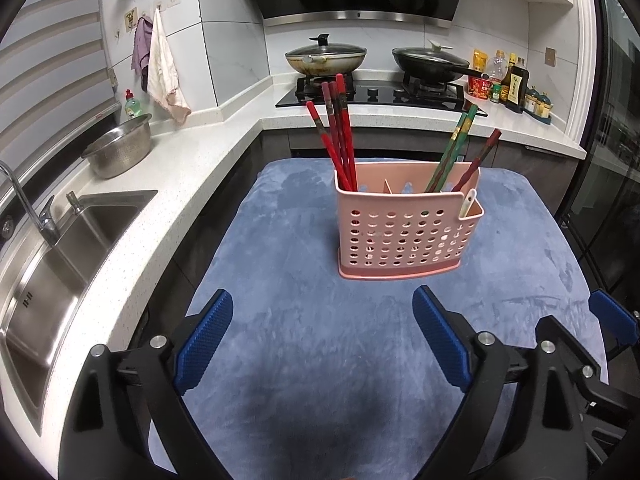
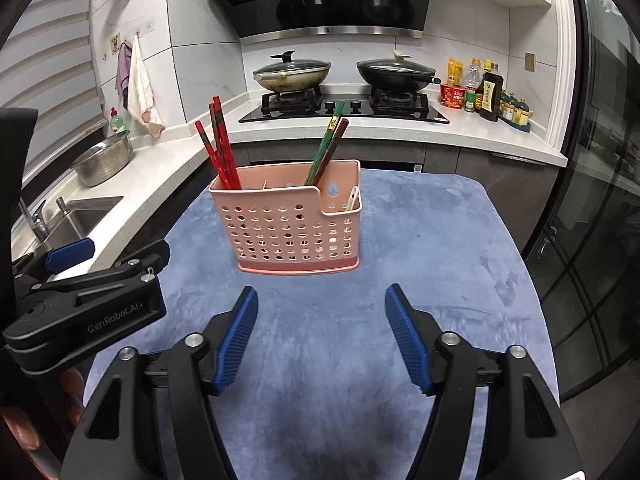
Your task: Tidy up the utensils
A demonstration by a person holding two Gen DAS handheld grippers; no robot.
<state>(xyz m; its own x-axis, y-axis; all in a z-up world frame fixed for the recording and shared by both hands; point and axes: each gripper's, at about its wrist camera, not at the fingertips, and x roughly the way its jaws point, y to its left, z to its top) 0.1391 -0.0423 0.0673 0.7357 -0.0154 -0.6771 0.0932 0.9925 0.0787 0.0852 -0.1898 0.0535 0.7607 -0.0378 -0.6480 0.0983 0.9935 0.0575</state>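
Left gripper (image 1: 322, 338) and right gripper (image 2: 322, 338): blue ribbed pads spread apart, empty, over the blue cloth (image 2: 460, 248). The left gripper's black body reads "GenRobot.AI". Ahead, the pink perforated caddy (image 1: 400, 236) stands upright mid-cloth, holding red chopsticks (image 1: 340, 136) at its left end and green chopsticks (image 1: 454, 152) toward its right. Bare cloth surrounds it; the white counter (image 1: 168, 208) borders the left.

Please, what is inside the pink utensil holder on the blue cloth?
The pink utensil holder has red chopsticks at left, green and dark red chopsticks further right, and a white utensil in the side pocket. Their lower ends are hidden.
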